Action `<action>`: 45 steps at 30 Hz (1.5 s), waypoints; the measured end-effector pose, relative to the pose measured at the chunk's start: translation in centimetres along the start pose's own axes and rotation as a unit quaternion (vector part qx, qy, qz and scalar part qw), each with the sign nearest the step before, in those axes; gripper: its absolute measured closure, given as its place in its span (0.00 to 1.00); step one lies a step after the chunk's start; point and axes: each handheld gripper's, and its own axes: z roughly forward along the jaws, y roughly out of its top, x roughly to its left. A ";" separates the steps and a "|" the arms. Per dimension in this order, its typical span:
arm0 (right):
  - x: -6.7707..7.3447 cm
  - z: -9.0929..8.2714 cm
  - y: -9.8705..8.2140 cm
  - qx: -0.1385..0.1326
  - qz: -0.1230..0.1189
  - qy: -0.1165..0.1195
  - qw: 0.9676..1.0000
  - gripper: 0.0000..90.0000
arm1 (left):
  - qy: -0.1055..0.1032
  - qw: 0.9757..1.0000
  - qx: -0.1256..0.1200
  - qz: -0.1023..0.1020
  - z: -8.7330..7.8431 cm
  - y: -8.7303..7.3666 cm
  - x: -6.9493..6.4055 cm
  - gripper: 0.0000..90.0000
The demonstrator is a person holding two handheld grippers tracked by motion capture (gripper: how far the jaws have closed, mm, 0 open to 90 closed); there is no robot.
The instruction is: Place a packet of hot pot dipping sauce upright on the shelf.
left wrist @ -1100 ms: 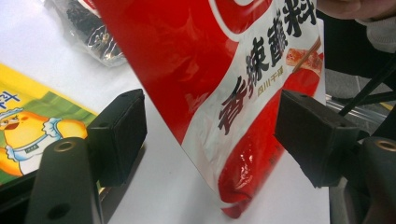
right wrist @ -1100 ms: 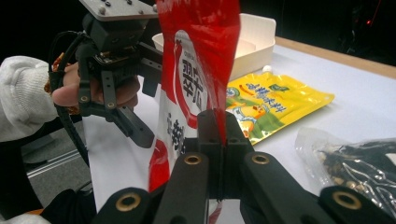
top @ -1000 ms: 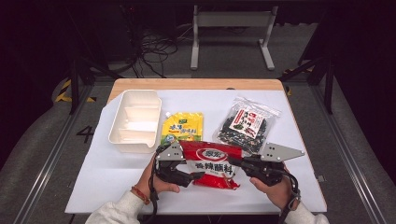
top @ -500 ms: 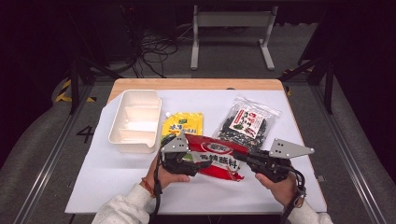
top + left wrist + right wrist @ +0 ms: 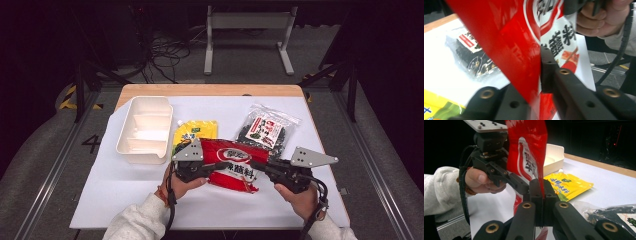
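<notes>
Between the pinched jaws of the left gripper [image 5: 220, 166], which have just been closing, sits one end of the glossy red plastic sauce pouch [image 5: 235, 162]. Opposite, the right gripper [image 5: 256, 165] clamps the other end. Lifted clear of the white table cover [image 5: 125, 195], the pouch runs its long axis from one gripper to the other. Beyond lie a yellow sachet [image 5: 196, 132], a white plastic tray [image 5: 145, 129] and a clear seaweed bag [image 5: 265, 129].
</notes>
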 end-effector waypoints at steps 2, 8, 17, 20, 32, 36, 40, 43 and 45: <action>0.0 0.0 0.0 0.001 -0.001 -0.006 1.000 0.96 | 0.006 1.000 0.000 0.008 0.0 0.1 0.0 1.00; -0.1 0.1 0.0 0.007 0.005 -0.027 1.000 0.61 | 0.015 1.000 0.003 0.021 -0.3 0.2 0.0 1.00; -0.3 -1.6 -1.6 0.068 -0.005 -0.038 0.997 0.35 | 0.044 0.999 -0.012 0.017 -2.3 0.4 0.8 1.00; -0.2 -1.9 -2.5 0.106 -0.036 -0.058 0.992 0.33 | 0.051 0.998 -0.015 0.019 -2.9 0.4 1.1 1.00; -0.8 -3.1 -5.2 0.171 -0.064 -0.088 0.979 0.27 | 0.080 0.996 -0.038 0.013 -5.5 0.7 1.7 1.00; -1.3 -3.4 -5.9 0.188 -0.067 -0.099 0.975 0.26 | 0.091 0.995 -0.041 0.019 -6.5 0.9 1.9 1.00; -1.7 -3.4 -6.4 0.195 -0.062 -0.100 0.974 0.26 | 0.110 0.993 -0.048 0.021 -8.3 1.3 2.3 1.00; -1.9 -3.3 -6.4 0.193 -0.057 -0.099 0.974 0.26 | 0.124 0.991 -0.052 0.024 -9.6 1.7 2.9 1.00; -2.0 -3.3 -6.5 0.192 -0.054 -0.099 0.975 0.26 | 0.132 0.990 -0.050 0.028 -10.5 2.1 3.5 1.00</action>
